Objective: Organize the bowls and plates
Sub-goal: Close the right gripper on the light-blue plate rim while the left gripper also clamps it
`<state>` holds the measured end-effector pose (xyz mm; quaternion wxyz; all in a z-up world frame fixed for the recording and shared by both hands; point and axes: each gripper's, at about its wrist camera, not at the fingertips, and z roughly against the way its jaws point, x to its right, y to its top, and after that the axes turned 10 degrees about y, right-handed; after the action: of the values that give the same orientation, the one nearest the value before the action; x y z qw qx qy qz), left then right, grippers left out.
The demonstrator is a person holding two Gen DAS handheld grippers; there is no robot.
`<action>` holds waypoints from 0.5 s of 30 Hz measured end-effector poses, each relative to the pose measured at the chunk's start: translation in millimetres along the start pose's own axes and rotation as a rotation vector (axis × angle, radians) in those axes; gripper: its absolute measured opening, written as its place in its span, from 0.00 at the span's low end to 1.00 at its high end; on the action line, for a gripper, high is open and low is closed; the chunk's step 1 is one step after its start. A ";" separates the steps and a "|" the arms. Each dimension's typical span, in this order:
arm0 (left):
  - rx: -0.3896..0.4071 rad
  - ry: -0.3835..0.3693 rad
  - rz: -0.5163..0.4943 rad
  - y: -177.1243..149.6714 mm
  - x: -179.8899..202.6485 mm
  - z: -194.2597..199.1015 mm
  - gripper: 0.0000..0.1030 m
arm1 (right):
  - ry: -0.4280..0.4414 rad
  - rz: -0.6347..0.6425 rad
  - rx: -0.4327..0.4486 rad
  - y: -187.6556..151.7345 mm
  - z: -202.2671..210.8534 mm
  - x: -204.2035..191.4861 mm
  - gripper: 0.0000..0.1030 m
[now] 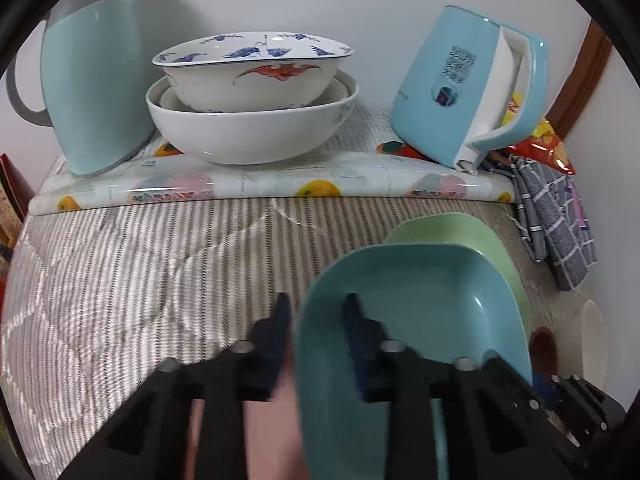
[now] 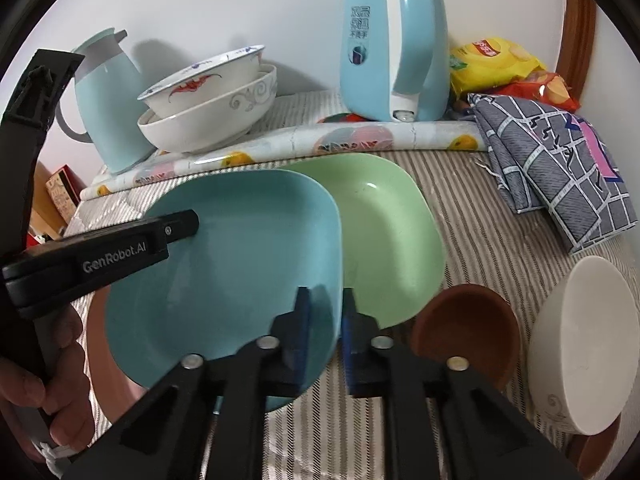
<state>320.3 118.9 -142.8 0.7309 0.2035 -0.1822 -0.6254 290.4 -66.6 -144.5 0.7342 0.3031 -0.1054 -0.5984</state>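
Observation:
A blue square plate (image 2: pixel 240 264) is held tilted above the striped table; it overlaps a green plate (image 2: pixel 388 240) lying behind it. My right gripper (image 2: pixel 325 304) is shut on the blue plate's right rim. My left gripper (image 1: pixel 316 308) straddles the blue plate's (image 1: pixel 416 304) left rim, one finger (image 1: pixel 280 320) outside, one inside, jaws apart around the rim. The green plate (image 1: pixel 472 232) shows behind. A brown bowl (image 2: pixel 468 328) and a white bowl (image 2: pixel 588 344) lie on their sides at the right. Stacked white bowls (image 1: pixel 248 120) sit at the back.
A pale blue thermos jug (image 1: pixel 92 80) stands back left and a blue electric kettle (image 1: pixel 460 88) back right on a fruit-print mat (image 1: pixel 260 184). A grey checked cloth (image 2: pixel 560 176) and snack bags (image 2: pixel 492 64) lie at the right. A wall is behind.

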 end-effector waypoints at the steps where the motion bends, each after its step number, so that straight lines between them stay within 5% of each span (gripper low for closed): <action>1: 0.004 0.001 -0.002 0.0 0.6 1.8 0.18 | -0.010 -0.003 0.008 0.1 1.5 -0.4 0.10; 15: 0.058 -0.036 0.000 -8.0 0.4 50.4 0.12 | -0.006 -0.039 0.073 -4.5 43.7 0.7 0.08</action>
<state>287.4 113.9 -104.1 0.7212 0.2133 -0.2133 -0.6236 264.3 -81.7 -112.5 0.7106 0.3299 -0.1234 -0.6090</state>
